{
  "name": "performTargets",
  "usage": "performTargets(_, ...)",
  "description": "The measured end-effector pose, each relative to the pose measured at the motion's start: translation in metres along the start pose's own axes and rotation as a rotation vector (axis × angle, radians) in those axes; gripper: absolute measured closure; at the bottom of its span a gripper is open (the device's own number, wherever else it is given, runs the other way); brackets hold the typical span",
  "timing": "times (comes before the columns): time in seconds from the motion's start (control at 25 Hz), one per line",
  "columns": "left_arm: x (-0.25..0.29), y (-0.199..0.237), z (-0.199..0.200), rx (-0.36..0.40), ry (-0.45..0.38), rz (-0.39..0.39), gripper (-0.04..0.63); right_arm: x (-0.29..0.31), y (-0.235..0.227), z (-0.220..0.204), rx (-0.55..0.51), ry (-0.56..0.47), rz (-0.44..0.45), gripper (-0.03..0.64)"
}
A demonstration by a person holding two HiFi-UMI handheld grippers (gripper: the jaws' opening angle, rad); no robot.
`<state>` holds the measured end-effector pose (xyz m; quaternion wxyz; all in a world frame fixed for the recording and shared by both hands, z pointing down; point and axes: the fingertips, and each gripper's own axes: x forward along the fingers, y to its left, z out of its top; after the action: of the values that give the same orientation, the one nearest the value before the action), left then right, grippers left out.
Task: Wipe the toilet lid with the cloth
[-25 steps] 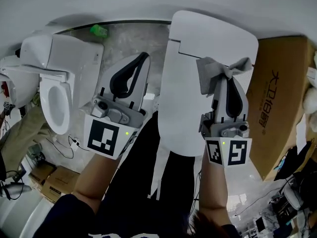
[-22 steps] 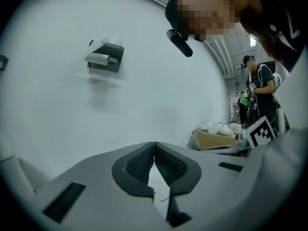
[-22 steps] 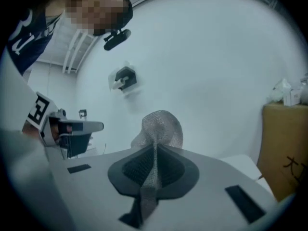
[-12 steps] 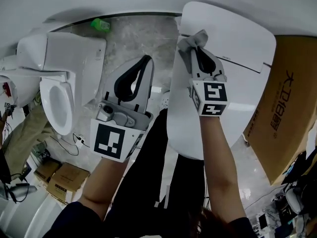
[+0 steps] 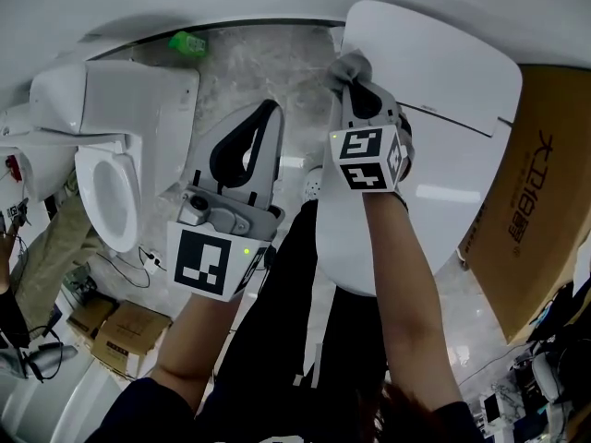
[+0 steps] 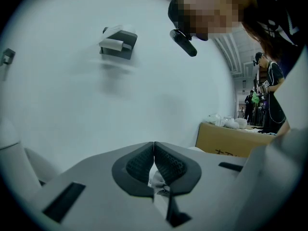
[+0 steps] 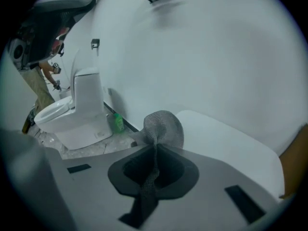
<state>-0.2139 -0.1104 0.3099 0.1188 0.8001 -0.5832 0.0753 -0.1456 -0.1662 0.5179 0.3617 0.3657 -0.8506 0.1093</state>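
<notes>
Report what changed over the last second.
The right gripper, shut on the cloth, swept left and away across the toilet lid to its far left corner. Nothing was taken or let go. The left gripper stayed shut, idle beside the lid.

Most of cloth [image 5: 347, 64] hidden behind right gripper [image 5: 356, 81], toilet lid [image 5: 443, 90] partly under forearm [image 5: 399, 247], cardboard box [image 5: 545, 201] cut by edge
</notes>
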Motion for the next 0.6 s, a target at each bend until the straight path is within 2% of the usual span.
performTargets(0.24,0.000,-0.006,-0.001,0.004,0.011,-0.008,0.575,-0.004,-0.005,-0.006,-0.008,0.021,0.047,0.580)
performTargets(0.6,0.003,-0.024,-0.006,-0.001,0.015,-0.021,0.574,-0.051,-0.083,-0.061,0.006,0.020,-0.042,0.580)
